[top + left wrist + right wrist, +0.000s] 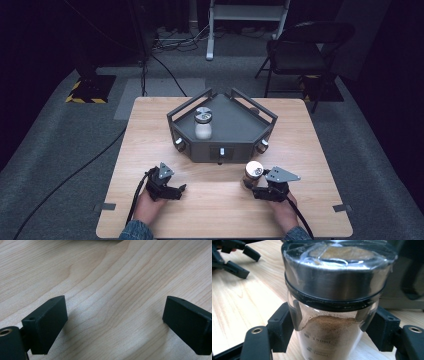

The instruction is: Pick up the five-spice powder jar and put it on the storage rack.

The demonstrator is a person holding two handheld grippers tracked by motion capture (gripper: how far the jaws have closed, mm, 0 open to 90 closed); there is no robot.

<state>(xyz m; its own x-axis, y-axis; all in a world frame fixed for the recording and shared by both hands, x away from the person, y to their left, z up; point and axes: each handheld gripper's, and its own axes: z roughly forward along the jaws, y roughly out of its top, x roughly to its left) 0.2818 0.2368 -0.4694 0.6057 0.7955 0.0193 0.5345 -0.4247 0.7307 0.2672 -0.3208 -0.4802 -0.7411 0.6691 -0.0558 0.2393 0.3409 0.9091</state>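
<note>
A glass jar of brown powder with a metal lid stands upright near the table's front right, in front of the grey tray. My right gripper is shut on it, and its pads press both sides of the jar below the lid. A second jar, holding white powder, stands inside the tray at its left. My left gripper rests low over the table at the front left, open, and nothing lies between its jaws. In the right gripper view the left gripper is at the upper left.
The five-sided tray has raised rails and sits at the table's middle back. Bare wood lies between the two grippers. A folding chair and cables are on the floor beyond the table.
</note>
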